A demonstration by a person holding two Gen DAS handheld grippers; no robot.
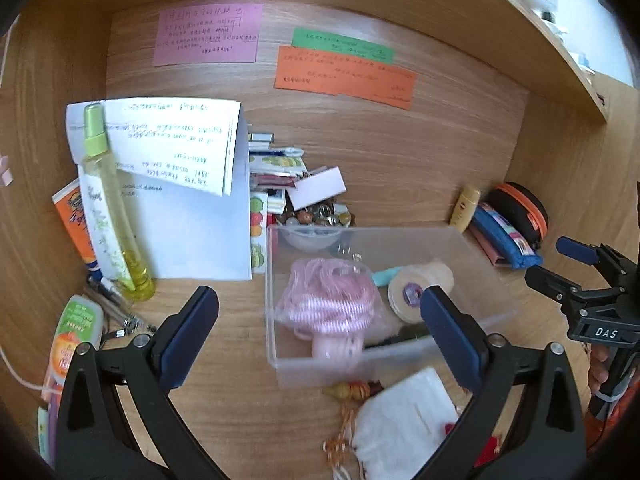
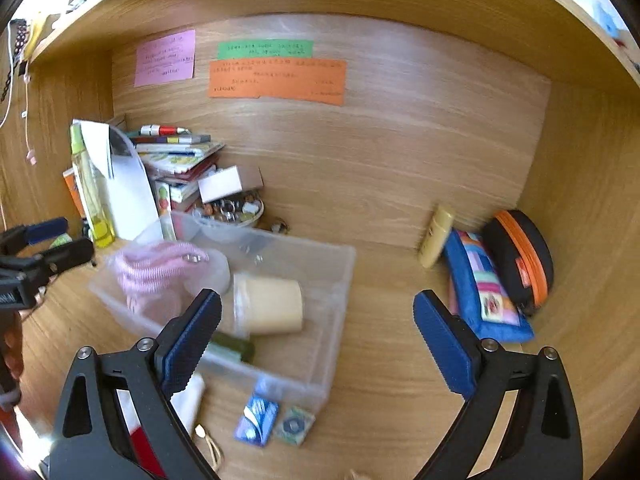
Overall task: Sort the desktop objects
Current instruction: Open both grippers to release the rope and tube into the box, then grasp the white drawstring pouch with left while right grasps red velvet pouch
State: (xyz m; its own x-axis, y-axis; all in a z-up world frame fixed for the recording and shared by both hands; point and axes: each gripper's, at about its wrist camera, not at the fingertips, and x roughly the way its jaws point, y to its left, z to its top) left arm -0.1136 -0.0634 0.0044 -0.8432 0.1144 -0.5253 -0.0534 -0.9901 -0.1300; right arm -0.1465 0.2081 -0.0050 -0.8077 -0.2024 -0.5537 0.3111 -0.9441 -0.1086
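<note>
Clear bin (image 1: 472, 240) sits mid-desk holding a pink coil (image 1: 328, 300); the left gripper (image 1: 320, 320) is nearer, spread wide over its near wall, while the right gripper (image 2: 320, 328) gapes empty beside its right end.

Wooden desk (image 2: 392, 360) — clear bin (image 2: 340, 280) (pouches (image 2: 486, 292) beside).

Handwriting on the pink paper note (image 1: 208, 34), green paper strip (image 1: 342, 45) and orange paper sheet (image 1: 344, 76): too small to read. Near wall of the clear plastic storage box (image 1: 352, 364): smeared by motion blur. Contents of the small round bowl of trinkets (image 2: 232, 210): too tiny to tell apart. White cloth pouch (image 1: 404, 424): partly hidden behind a gripper finger. Green-capped tube (image 1: 70, 344): lower end cut off by the gripper.
</note>
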